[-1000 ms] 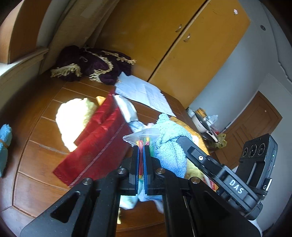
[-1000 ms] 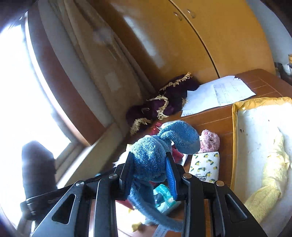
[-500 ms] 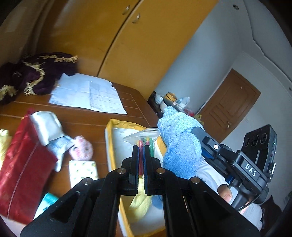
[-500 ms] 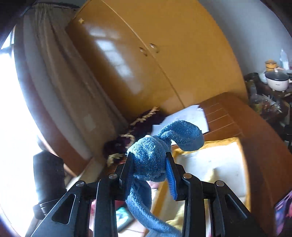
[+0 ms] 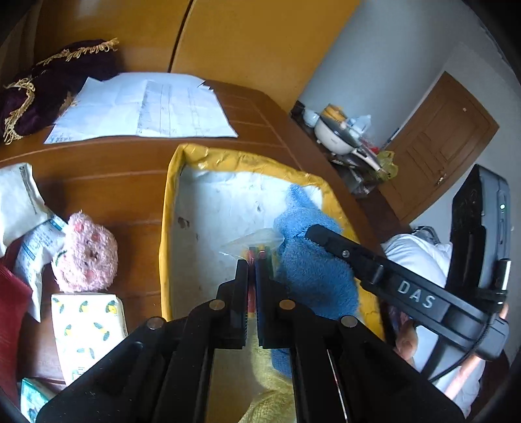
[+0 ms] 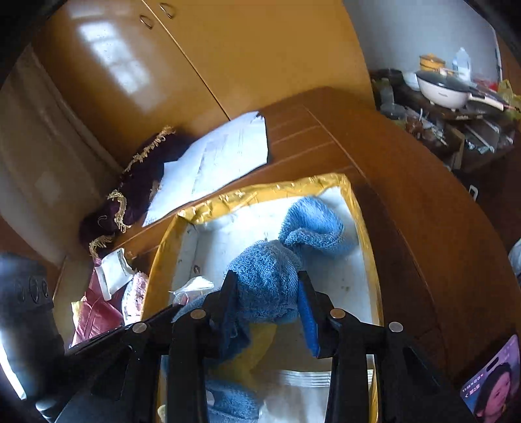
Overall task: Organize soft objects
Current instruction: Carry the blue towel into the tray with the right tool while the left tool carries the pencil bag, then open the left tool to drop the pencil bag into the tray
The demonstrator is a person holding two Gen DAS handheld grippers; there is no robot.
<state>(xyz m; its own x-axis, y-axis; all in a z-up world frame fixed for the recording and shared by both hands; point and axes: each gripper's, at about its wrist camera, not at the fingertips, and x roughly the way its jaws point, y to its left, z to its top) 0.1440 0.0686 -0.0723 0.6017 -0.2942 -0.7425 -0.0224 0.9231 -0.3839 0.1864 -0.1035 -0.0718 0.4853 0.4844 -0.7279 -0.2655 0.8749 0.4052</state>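
On the brown wooden table (image 5: 130, 169), over the yellow-rimmed white box (image 6: 364, 227), the right gripper (image 6: 267, 293) clamps a blue towel (image 6: 270, 276) whose knot juts toward 12 o'clock, while the left gripper (image 5: 251, 260) pinches what seems a clear bag of coloured sticks (image 5: 257, 244), open box floor at 11 o'clock.

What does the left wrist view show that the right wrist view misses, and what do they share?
Only the left wrist view shows the lemon-print tissue pack, the wooden door and the left hand-held gripper shut on a clear bag of coloured sticks. Only the right wrist view shows cupboard handles and a phone screen. Both show the yellow-rimmed box, blue towel in the right hand-held gripper, and papers.
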